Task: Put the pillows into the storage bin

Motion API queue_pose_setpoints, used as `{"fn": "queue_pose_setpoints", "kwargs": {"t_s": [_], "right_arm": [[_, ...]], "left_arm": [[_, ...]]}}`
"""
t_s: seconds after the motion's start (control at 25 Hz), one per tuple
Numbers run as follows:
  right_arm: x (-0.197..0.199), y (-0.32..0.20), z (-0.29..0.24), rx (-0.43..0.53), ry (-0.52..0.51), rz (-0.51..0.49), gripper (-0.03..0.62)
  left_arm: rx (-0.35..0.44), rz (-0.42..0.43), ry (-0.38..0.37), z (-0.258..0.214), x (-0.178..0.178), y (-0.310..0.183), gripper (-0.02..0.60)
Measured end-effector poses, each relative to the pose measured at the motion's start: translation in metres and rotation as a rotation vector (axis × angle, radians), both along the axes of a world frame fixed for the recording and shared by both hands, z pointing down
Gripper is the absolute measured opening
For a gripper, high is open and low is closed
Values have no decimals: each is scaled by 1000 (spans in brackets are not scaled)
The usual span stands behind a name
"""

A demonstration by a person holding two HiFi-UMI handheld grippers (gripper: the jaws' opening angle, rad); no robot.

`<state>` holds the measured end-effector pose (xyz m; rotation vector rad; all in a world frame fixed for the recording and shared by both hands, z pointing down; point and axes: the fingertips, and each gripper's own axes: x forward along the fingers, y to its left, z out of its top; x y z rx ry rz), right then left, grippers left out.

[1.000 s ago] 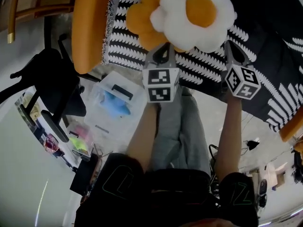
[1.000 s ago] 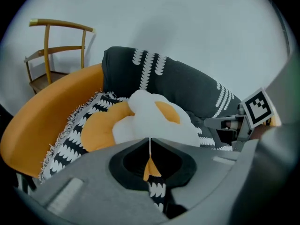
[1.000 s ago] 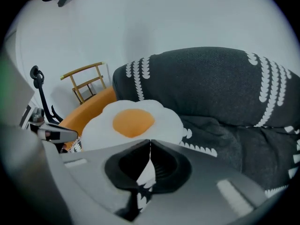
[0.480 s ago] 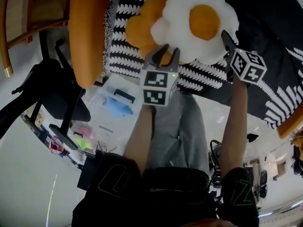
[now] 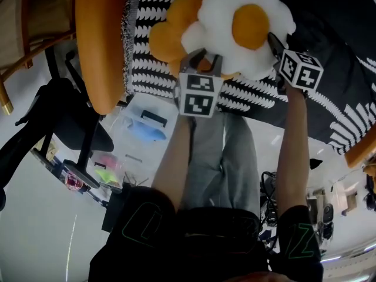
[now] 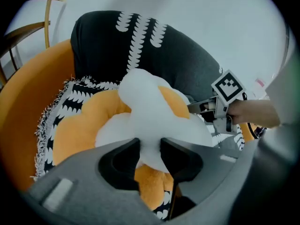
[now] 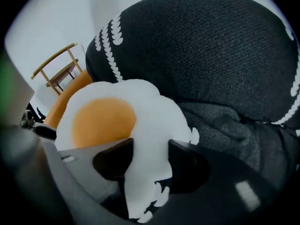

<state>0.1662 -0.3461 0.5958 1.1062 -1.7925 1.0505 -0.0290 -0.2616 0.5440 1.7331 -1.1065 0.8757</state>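
- slatted wooden chair frame [image 5: 26, 16], pale brown, at the far left.
- black swivel chair [image 5: 64, 119], hard plastic, on the pale floor below it.
- orange upholstered seat arm [image 5: 100, 40], long and rounded, smooth cloth.
- clear plastic storage bin [image 5: 136, 138], boxy, with a dark handle on top and something blue showing through. it stands on the floor by the person's left leg, apart from the pillows.
- black-and-white woven throw [image 5: 150, 63], leaf pattern, fringed edge. it is spread over the seat under both pillows.
- orange flower-shaped plush pillow [image 5: 167, 37], lobed and fuzzy. it lies on the throw, partly under the white pillow.
- left tool [image 6: 150, 144], dark moulded plastic with a marker cube. it points down at the near edge of the pillows. its jaws have just been opening and stand moderately apart, with a white plush lobe filling the gap between them and orange plush just below.
- white fried-egg plush pillow [image 5: 247, 22], scalloped fluffy rim and a round orange yolk patch at the centre. it rests on top of the orange pillow, on the seat.
- right tool [image 7: 150, 145], same build. its jaws have just been opening and stand fairly wide, astride the white rim on the pillow's right side.
- dark grey knitted cushion [image 7: 211, 46], bulging, with rows of white leaf marks. it sits behind and to the right of the egg pillow.
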Motion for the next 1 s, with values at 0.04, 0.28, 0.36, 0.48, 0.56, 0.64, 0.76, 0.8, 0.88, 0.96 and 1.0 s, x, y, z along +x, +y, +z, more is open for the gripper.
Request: {"fn": "queue_pose_setpoints", "kwargs": {"t_s": [0.04, 0.28, 0.36, 0.48, 0.56, 0.64, 0.76, 0.8, 0.88, 0.96, 1.0], "right_arm": [[-1, 1, 1, -9, -10, -2, 216], [0, 8, -12, 16, -46, -2, 72], [-2, 10, -19, 35, -54, -13, 46], [-3, 17, -32, 66, -76, -25, 29], [-1, 26, -44, 87, -91, -36, 25], [4, 34, -55, 108, -96, -57, 23], [4, 53, -71, 128, -112, -91, 23], [5, 61, -75, 133, -116, -100, 21], [7, 73, -81, 146, -121, -119, 21], [9, 82, -88, 160, -125, -143, 21], [10, 86, -91, 167, -129, -157, 21]], "left_arm": [[-6, 13, -25, 3, 1, -1, 147], [-9, 66, -99, 4, 7, 4, 62], [10, 51, -106, 2, 5, 2, 40], [40, 11, -124, -5, -1, 2, 26], [65, -19, -131, -14, -3, 4, 23], [106, -44, -133, -25, -1, 4, 21], [136, -88, -151, -39, -1, 18, 20], [139, -101, -157, -43, -1, 26, 20], [150, -125, -170, -49, 2, 39, 20], [164, -153, -181, -55, 5, 52, 20], [170, -167, -188, -59, 6, 58, 20]]}}
